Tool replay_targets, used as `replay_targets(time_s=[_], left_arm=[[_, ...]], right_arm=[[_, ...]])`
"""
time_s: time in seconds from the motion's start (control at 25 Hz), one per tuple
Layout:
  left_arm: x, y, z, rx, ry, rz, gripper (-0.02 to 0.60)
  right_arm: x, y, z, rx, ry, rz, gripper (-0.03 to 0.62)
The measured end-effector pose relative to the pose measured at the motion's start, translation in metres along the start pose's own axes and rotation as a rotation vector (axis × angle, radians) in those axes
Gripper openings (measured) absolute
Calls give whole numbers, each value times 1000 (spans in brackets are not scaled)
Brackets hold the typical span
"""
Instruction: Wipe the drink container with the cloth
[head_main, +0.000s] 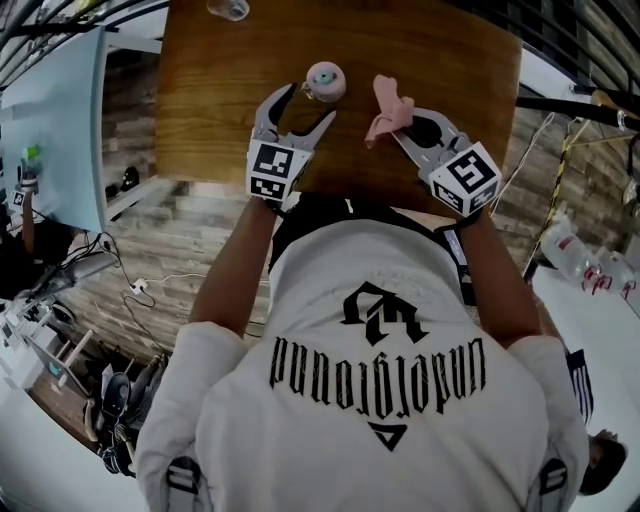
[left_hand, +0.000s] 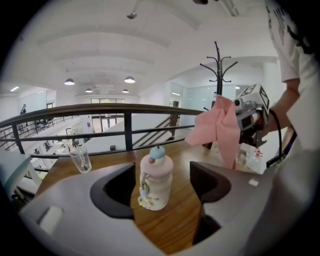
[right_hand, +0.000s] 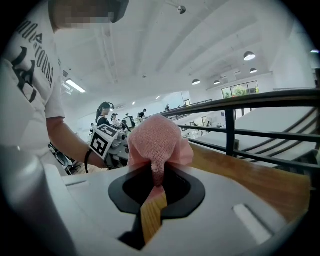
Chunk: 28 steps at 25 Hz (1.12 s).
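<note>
Wooden table (head_main: 200, 100) with drink container (head_main: 325, 81), railing (left_hand: 125, 107)

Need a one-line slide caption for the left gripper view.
Open left gripper faces the pink drink container on the wooden table; right gripper holds the pink cloth nearby.

T-shirt (head_main: 380, 400): white, black lettering | marker cubes (head_main: 272, 170): black-white squares

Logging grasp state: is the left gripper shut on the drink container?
No, the left gripper has its jaws apart, and the drink container stands untouched on the table.
</note>
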<state>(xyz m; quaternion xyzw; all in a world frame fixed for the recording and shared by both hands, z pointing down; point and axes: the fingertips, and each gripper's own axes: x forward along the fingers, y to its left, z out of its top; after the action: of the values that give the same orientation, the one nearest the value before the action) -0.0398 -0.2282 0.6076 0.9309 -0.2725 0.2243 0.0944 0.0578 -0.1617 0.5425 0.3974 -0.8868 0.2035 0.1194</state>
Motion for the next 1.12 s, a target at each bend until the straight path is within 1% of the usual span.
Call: replay_targets(time_s=[0.12,0.2,0.28,0.4,0.44,0.52,0.6,0.68,0.76,0.88,1.04,1.12], left_arm=[[-24,-11,17,-30,-40,19,384],[-40,-18,30,-25,-66,30,350],[-55,-24,44,-19,-103,41,292],[-76,-27,67,-53,-180,55,192],[-82,-30,75,-55,-202,62,173],[-95,-40,88,-43,-229,80,121],[-108,-51,97,-18,-235,100,63],[-120,-59,102,10,-228,111,49],[-132,-65,106,32,-219,116,49],[-150,-73,116,50,-225,105,49],[-166,-89,123,82,-236,39,49],[-174,-96,123,64,-261,-6,49]], right_arm=[[-11,9,9,-20,-15,5,32],[-17,16,17,-41,-29,16,32],[-23,23,26,-62,-40,24,32],[-27,28,36,-96,-40,27,32],[-30,30,38,-107,-42,27,32],[-41,35,44,-125,-57,28,32],[-53,41,52,-139,-78,28,32],[-60,47,64,-153,-103,27,32],[-66,51,76,-159,-126,21,32],[-70,64,90,-162,-153,10,32],[-74,87,99,-180,-186,-18,32],[-77,98,99,-178,-194,-45,32]])
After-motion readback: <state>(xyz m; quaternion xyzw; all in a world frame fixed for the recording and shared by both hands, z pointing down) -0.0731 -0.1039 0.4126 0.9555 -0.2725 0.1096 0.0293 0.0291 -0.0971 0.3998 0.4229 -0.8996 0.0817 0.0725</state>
